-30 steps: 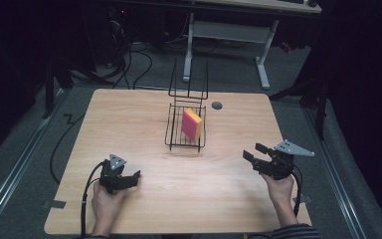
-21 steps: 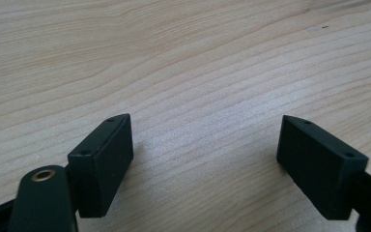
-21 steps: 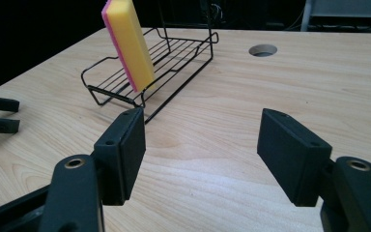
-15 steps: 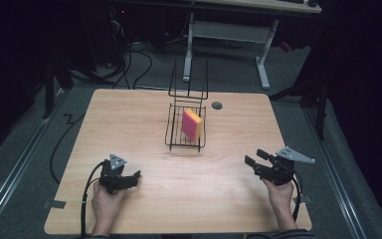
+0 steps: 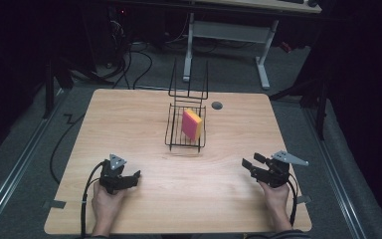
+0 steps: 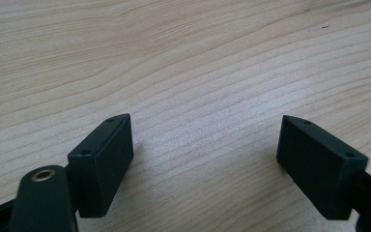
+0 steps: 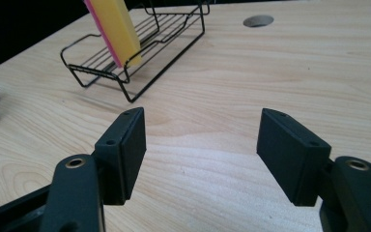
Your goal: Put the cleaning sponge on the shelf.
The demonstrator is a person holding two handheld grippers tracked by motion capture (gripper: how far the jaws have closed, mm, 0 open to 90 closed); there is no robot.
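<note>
A yellow and pink sponge point(image 5: 192, 124) stands on its edge inside the black wire basket point(image 5: 175, 137) in the middle of the wooden bench point(image 5: 129, 114), with its long side running away from the person. Both grippers sit low at the near edge, well apart from it: the left gripper point(image 5: 134, 176) has its jaws wide and empty, and so does the right gripper point(image 5: 251, 162). I think the right one is a bit nearer, and the sponge lies ahead and to its left

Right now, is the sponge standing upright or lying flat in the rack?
Upright: the sponge stands on edge inside the wire rack, rising above its rim.
</note>
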